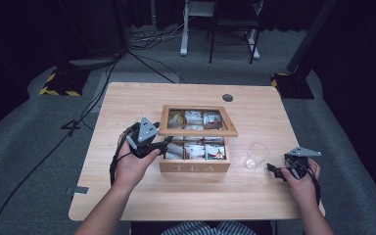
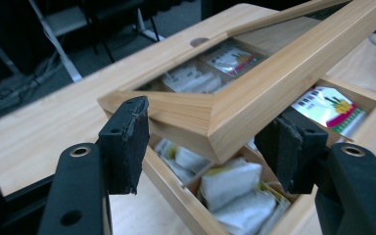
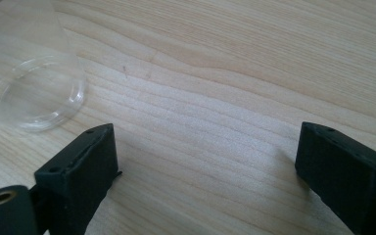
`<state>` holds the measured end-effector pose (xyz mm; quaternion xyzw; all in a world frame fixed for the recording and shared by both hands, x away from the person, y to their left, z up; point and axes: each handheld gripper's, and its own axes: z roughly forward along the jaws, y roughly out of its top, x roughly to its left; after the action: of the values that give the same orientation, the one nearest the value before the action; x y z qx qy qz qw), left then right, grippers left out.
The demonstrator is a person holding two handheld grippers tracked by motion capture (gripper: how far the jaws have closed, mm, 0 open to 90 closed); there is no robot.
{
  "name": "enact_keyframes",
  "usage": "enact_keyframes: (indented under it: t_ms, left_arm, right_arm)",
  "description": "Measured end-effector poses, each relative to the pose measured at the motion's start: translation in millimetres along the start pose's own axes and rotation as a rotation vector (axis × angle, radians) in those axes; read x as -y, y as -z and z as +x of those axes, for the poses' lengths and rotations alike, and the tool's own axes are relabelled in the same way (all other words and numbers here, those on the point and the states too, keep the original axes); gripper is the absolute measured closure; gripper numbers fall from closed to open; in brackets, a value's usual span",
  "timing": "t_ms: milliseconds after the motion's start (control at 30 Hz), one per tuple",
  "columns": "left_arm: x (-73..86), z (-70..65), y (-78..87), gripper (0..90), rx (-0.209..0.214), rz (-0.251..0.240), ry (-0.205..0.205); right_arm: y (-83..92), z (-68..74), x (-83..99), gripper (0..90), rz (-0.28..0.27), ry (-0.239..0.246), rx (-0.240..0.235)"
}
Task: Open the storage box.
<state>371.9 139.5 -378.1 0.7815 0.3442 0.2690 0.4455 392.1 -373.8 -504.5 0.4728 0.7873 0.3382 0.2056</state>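
A wooden tea box (image 1: 196, 167) marked TEA stands mid-table, and its glass-paned lid (image 1: 198, 132) is tilted up off the base. My left gripper (image 1: 166, 143) is at the lid's front left corner. In the left gripper view that lid (image 2: 254, 93) corner sits wedged between the two pads, and my left gripper (image 2: 208, 147) is shut on it. Under the raised lid lie several tea bags (image 2: 235, 191) in compartments. My right gripper (image 1: 273, 169) rests low near the table's right front. In the right gripper view this gripper (image 3: 205, 166) is open over bare wood.
A clear plastic cup (image 1: 256, 155) stands between the box and my right gripper, also seen as the cup (image 3: 39, 93) at the upper left. A round cable hole (image 1: 227, 97) marks the table's far side. Black stands and cables lie on the floor beyond.
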Motion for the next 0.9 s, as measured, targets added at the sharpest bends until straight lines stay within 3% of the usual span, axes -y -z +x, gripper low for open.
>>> enact_keyframes:
  t_ms: [167,400,533,600,767,900]
  left_arm:
    - [-6.3,1.8,-2.3,38.7,-0.016,-0.003,-0.025]
    - [-12.7,9.0,-2.7,42.8,-0.011,-0.006,-0.02]
    - [-13.4,14.5,-4.1,43.8,0.008,-0.014,0.004]
    - [-14.3,17.0,-4.8,45.2,0.011,-0.02,0.009]
    - [-15.8,19.5,-5.4,49.9,-0.008,-0.023,-0.007]
    - [-18.0,24.5,-6.1,55.0,-0.006,-0.036,0.0]
  right_arm:
    - [0.0,0.1,0.0,8.7,0.0,-0.002,0.0]
    - [2.2,1.3,1.4,13.5,-0.007,-0.018,0.009]
    - [13.4,-1.2,2.7,29.0,0.001,-0.081,-0.046]
    - [24.9,-2.9,4.9,28.3,-0.02,-0.139,-0.069]
    - [40.9,-0.6,2.9,30.0,-0.036,-0.137,-0.054]
    - [60.5,8.9,-7.5,33.7,-0.044,-0.096,-0.065]
